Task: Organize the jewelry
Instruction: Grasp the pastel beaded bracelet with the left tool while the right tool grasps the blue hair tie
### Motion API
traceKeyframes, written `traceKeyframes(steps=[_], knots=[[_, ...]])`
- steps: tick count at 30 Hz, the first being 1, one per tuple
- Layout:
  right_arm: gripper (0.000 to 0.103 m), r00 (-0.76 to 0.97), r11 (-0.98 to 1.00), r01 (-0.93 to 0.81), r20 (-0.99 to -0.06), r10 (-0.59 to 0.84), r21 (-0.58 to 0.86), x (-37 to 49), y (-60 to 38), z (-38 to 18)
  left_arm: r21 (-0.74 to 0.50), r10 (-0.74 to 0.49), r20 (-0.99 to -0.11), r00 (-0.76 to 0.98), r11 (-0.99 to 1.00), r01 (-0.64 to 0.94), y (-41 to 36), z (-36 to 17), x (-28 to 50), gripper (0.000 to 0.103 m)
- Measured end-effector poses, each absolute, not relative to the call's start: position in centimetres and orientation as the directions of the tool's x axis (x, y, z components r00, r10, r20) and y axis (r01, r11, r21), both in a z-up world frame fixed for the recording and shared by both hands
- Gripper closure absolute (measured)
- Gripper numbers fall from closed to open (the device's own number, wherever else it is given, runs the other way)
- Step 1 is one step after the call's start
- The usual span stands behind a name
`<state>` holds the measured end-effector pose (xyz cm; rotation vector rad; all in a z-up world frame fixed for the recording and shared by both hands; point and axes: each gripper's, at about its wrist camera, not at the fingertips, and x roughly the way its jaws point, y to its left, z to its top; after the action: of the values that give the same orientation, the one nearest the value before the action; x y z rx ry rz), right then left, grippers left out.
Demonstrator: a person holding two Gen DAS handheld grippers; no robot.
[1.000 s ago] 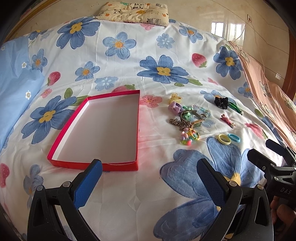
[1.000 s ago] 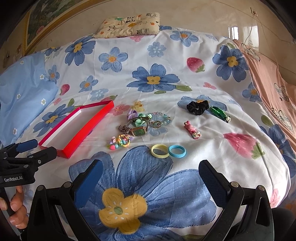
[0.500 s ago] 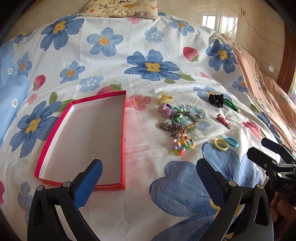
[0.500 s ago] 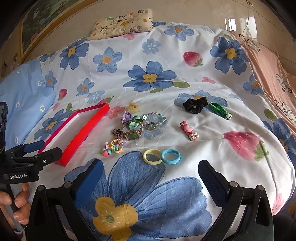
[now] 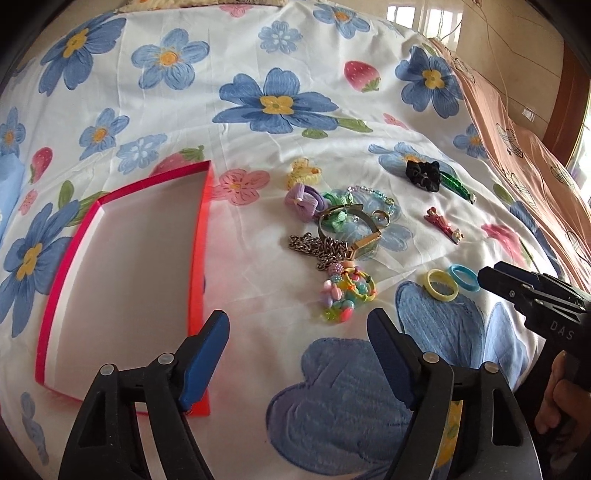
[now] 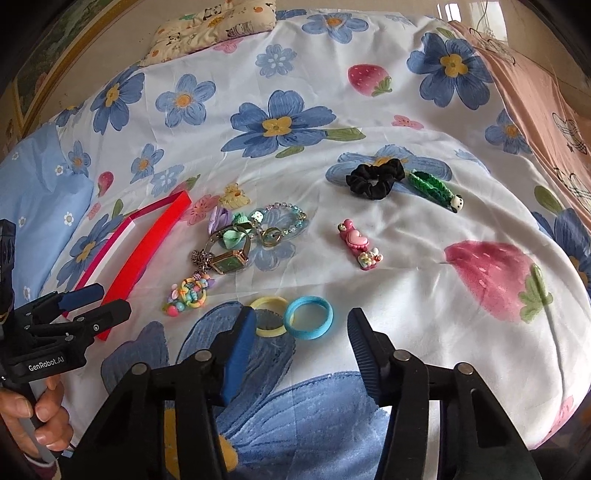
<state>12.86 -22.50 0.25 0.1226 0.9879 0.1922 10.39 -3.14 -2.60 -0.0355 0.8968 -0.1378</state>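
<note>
Right gripper (image 6: 301, 345) jaws parted, blue ring (image 6: 308, 317) seen just ahead between them. Left gripper (image 5: 297, 354) jaws parted, empty; red box's (image 5: 199, 236) white floor shown only in the left view.

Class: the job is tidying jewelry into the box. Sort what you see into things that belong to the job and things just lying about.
Belongs: red box, blue ring, yellow ring, watch, bead bracelet, black scrunchie, pink clip.

Lying about: panda pillow, flowered sheet.
</note>
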Motion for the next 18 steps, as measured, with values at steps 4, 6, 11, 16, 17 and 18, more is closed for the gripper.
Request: traceKeyframes(steps=[4,6,11,16,17,18], knots=[[0.063,0.514,0.979,-0.092,-0.834,0.202,0.181,14.0,-22.9,-0.4,-0.084,-0.138,-0.795,0.59,0.989,0.119,-3.7,-3.8,12.2,0.033],[0.063,0.499,0.98,-0.085,-0.843,0.2,0.182,14.5,-23.1,-0.9,-0.085,-0.143,-0.808,0.572,0.988,0.127,-4.0,-4.6,13.1,0.036],[0.063,0.455,0.98,-0.073,-0.868,0.196,0.183,15.4,-23.4,-2.2,-0.113,-0.171,-0.828,0.535,0.984,0.141,-4.4,-6.1,15.0,0.045],[0.067,0.436,0.98,-0.081,-0.877,0.2,0.183,15.6,-23.2,-2.9,-0.139,-0.204,-0.829,0.52,0.977,0.162,-4.4,-6.7,16.1,0.076],[0.079,0.436,0.979,-0.085,-0.877,0.203,0.184,15.7,-23.2,-2.9,-0.143,-0.208,-0.828,0.521,0.976,0.164,-4.4,-6.8,16.3,0.082],[0.086,0.436,0.979,-0.085,-0.877,0.203,0.185,15.7,-23.2,-2.9,-0.148,-0.214,-0.827,0.52,0.975,0.165,-4.3,-6.8,16.3,0.086]])
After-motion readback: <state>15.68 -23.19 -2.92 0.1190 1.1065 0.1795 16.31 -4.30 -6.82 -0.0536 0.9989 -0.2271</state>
